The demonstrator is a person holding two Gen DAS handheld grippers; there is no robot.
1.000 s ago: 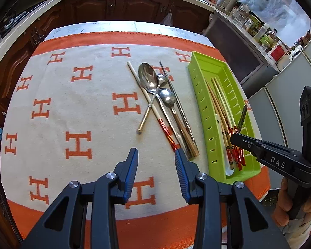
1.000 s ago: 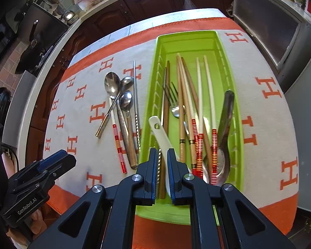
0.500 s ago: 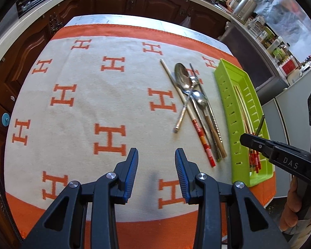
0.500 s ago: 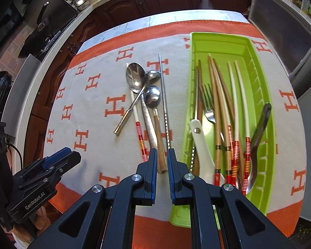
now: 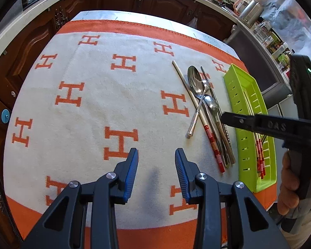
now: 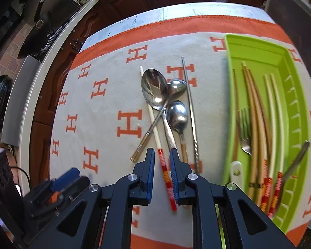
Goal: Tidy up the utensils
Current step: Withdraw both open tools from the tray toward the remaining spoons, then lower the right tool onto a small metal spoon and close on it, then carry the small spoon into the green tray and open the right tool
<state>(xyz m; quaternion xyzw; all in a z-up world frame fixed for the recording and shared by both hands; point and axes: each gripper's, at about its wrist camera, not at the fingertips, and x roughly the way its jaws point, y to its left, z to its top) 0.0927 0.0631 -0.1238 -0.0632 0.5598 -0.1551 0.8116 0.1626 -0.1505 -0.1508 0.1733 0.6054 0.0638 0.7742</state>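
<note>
The right gripper [image 6: 162,155] hangs over the loose pile of cutlery on the cream, orange-bordered cloth [image 5: 93,103] covering the bench, its fingers [image 6: 150,166] parted a little, having just been opening, and straddling the red-and-orange banded end of a pale chopstick [image 6: 165,174] without pressing on it. That chopstick lies at about six o'clock of the pile, running up toward eleven o'clock under a large steel spoon [image 6: 154,89]; two smaller steel spoons [image 6: 177,114] and a thin metal chopstick [image 6: 191,112] lie just beside it toward three o'clock. The lime-green plastic tray [image 6: 300,103], at three o'clock of the pile, already holds wooden chopsticks, a fork and a ladle. The left gripper [image 5: 156,159] hovers over bare cloth well apart from the cutlery, fingers open and empty. The step in hand looks like picking the next piece for the tray; next the right fingers would need to sink lower and pinch the banded end, drawing it free without dragging the spoons resting across it.
</note>
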